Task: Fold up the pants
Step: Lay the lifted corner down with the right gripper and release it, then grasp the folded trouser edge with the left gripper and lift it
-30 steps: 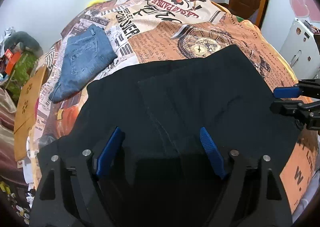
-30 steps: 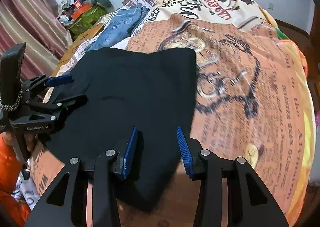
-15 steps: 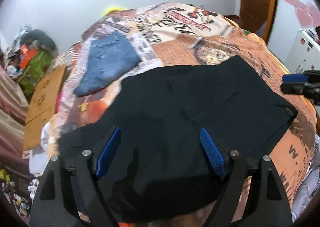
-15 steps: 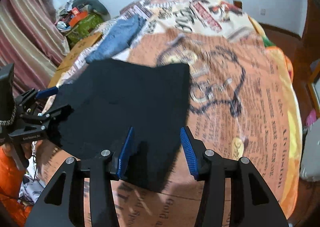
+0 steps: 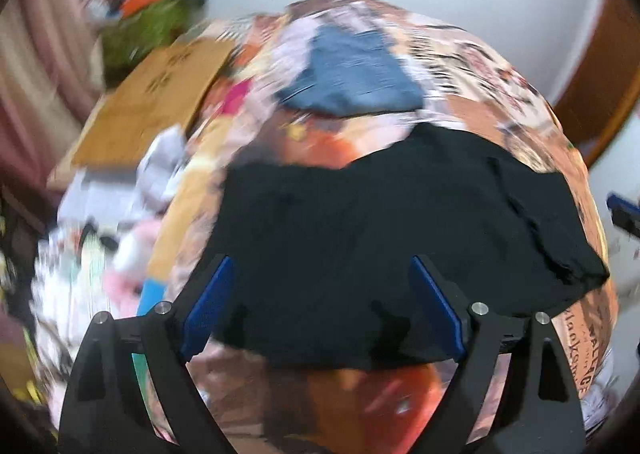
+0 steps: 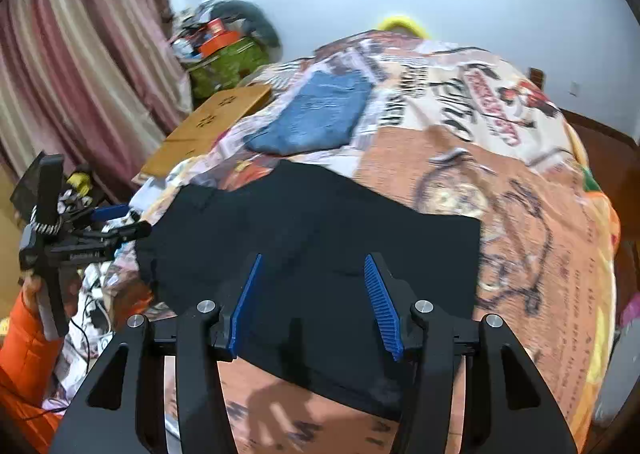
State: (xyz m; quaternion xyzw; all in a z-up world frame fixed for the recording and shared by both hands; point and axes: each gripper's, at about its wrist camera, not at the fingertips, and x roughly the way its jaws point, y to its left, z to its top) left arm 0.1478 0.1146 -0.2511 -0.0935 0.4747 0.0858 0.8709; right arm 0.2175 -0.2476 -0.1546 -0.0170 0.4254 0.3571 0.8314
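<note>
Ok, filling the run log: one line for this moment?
stage: between folds | black pants: folded, flat on bed | left gripper: open, empty | right gripper: open, empty

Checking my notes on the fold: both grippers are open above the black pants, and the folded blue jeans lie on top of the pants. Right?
Not quite. The folded blue jeans lie apart from the black pants, farther up the bedspread, as the right wrist view shows. Left gripper and right gripper are open.

Black pants, blue jeans, newspaper-print bedspread.
</note>
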